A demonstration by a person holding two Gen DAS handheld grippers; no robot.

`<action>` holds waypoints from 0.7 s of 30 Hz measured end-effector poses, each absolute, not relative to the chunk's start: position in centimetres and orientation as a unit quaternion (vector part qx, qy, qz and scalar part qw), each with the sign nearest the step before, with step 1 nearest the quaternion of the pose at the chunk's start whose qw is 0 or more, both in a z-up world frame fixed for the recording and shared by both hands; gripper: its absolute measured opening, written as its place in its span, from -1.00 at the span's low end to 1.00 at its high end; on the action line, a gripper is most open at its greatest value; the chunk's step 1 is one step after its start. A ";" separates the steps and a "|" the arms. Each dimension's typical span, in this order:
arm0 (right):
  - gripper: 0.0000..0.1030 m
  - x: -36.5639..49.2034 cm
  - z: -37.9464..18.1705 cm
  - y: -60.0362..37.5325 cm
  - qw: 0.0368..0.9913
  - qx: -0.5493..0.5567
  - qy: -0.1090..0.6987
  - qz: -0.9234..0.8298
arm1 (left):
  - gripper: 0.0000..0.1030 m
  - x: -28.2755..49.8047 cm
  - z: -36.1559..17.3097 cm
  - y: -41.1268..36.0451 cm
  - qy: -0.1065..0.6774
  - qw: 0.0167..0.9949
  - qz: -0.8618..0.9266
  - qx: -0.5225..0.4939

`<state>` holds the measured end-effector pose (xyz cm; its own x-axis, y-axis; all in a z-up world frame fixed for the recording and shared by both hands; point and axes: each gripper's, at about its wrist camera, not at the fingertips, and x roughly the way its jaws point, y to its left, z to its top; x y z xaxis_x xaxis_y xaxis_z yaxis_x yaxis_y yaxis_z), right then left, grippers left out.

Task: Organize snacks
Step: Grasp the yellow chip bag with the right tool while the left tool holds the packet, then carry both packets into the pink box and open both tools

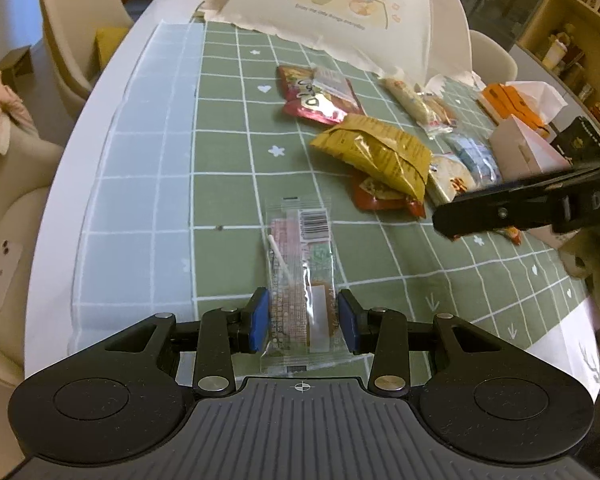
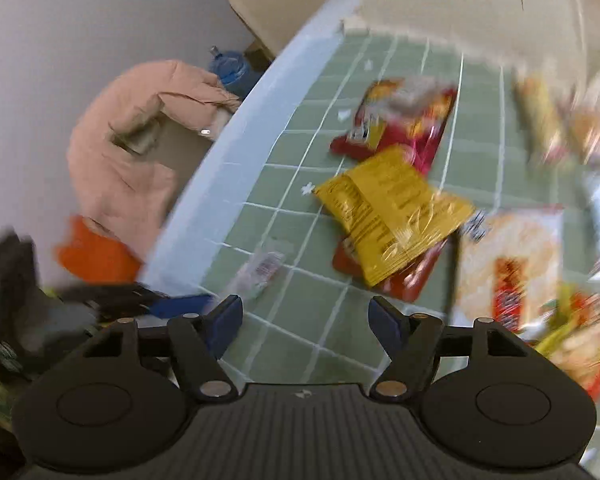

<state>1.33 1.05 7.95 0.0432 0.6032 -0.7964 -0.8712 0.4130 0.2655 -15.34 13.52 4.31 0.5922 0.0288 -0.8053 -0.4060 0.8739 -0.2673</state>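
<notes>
A clear snack packet (image 1: 300, 272) with a barcode lies on the green checked tablecloth (image 1: 228, 128). My left gripper (image 1: 303, 322) straddles its near end, blue pads (image 1: 260, 320) on both sides with small gaps, jaws open. The packet also shows in the blurred right wrist view (image 2: 260, 268). A yellow bag (image 1: 376, 152) lies on a red packet (image 1: 384, 196), with a red bag (image 1: 320, 94) behind. My right gripper (image 2: 304, 320) is open and empty above the cloth, near the yellow bag (image 2: 392, 208); it shows in the left wrist view as a black bar (image 1: 532, 204).
More snack packets (image 1: 420, 100) lie at the right, with a pink box (image 1: 520, 148) and an orange tissue box (image 1: 516, 100). A cream food cover (image 1: 332, 4) stands at the back. Chairs (image 1: 72, 36) ring the table's left edge. A pink coat (image 2: 140, 148) lies beside the table.
</notes>
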 end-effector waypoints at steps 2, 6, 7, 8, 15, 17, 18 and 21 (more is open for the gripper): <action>0.39 0.0 8.7 2.2 0.743 -0.212 0.385 0.506 | -0.18 -15.7 4.4 13.3 0.436 0.865 0.125 -0.215; 0.39 0.6 8.4 5.5 0.743 -0.280 0.323 0.514 | -0.18 -16.7 4.8 12.8 0.436 0.865 0.125 -0.213; 0.40 1.1 7.7 6.7 0.738 -0.291 0.327 0.513 | -0.18 -16.9 4.9 12.6 0.437 0.866 0.125 -0.211; 0.40 1.5 7.2 7.6 0.735 -0.299 0.337 0.507 | -0.18 -17.1 5.1 12.5 0.436 0.866 0.124 -0.208; 0.50 6.3 3.7 7.8 0.737 -0.196 0.459 0.455 | -0.18 -17.6 5.4 11.3 0.438 0.869 0.105 -0.203; 0.23 6.5 4.4 5.9 0.730 -0.155 0.481 0.460 | -0.18 -17.4 5.4 11.0 0.441 0.869 0.095 -0.201; 0.20 6.1 4.9 4.8 0.729 -0.150 0.483 0.462 | -0.18 -17.2 5.3 10.9 0.443 0.869 0.088 -0.201; 0.06 3.9 6.5 1.4 0.735 -0.150 0.473 0.463 | -0.18 -16.4 5.3 10.1 0.445 0.872 0.062 -0.194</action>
<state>3.94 1.41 6.52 0.1246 0.5377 -0.8339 -0.8217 0.5270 0.2170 -16.37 10.11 5.30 0.5961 -0.0643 -0.8004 -0.2808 0.9171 -0.2828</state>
